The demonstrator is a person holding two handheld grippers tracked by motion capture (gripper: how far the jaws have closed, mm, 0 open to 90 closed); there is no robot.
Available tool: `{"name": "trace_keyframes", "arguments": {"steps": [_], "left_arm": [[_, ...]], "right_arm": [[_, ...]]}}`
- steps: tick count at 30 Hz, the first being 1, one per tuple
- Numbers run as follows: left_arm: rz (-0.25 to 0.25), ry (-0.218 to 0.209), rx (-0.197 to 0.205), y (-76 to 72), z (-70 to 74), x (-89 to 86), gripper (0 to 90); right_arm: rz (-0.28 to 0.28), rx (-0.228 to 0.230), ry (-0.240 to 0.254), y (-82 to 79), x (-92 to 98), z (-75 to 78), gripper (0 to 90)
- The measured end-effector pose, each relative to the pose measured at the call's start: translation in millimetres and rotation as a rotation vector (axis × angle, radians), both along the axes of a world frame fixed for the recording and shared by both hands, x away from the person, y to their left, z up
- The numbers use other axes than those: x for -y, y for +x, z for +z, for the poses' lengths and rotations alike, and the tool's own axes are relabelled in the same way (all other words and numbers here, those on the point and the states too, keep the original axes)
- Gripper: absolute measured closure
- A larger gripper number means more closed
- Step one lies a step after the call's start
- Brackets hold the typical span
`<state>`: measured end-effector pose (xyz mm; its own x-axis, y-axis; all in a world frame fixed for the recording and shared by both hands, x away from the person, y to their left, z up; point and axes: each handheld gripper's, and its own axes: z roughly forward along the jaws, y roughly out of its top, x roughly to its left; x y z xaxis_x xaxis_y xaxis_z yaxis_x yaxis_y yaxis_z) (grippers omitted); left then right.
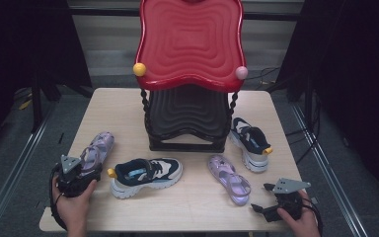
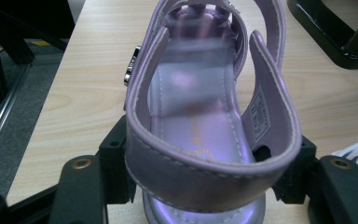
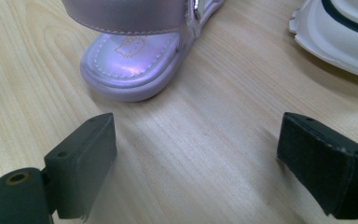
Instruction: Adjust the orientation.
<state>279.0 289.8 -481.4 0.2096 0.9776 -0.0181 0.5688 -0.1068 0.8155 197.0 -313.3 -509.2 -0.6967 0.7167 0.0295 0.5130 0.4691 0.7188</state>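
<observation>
A lilac sandal (image 1: pixel 98 148) lies at the table's left, toe pointing away from me. My left gripper (image 1: pixel 89 169) is shut on its heel. In the left gripper view the heel strap (image 2: pixel 205 175) sits between the two pads (image 2: pixel 114 168), which press on both its sides. A second lilac sandal (image 1: pixel 229 178) lies right of centre. My right gripper (image 1: pixel 262 198) rests on the table just behind its heel, open and empty. In the right gripper view that sandal's heel (image 3: pixel 130 60) lies ahead of the wide-apart jaws of my right gripper (image 3: pixel 205 163).
A two-tier rack with a red top shelf (image 1: pixel 190 42) and a black lower shelf (image 1: pixel 187 113) stands at the back centre. One navy and white sneaker (image 1: pixel 145 175) lies between the sandals. Another (image 1: pixel 250 142) sits right of the rack, its sole (image 3: pixel 340 42) in the right gripper view.
</observation>
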Motion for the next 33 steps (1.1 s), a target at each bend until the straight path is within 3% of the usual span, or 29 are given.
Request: {"name": "trace_keyframes", "arguments": {"steps": [33], "left_arm": [[-0.106, -0.034, 0.056, -17.4, 30.4, 15.4, 37.1]], "right_arm": [[-0.001, 0.001, 0.002, 0.7, -0.3, -0.2, 11.1]]}}
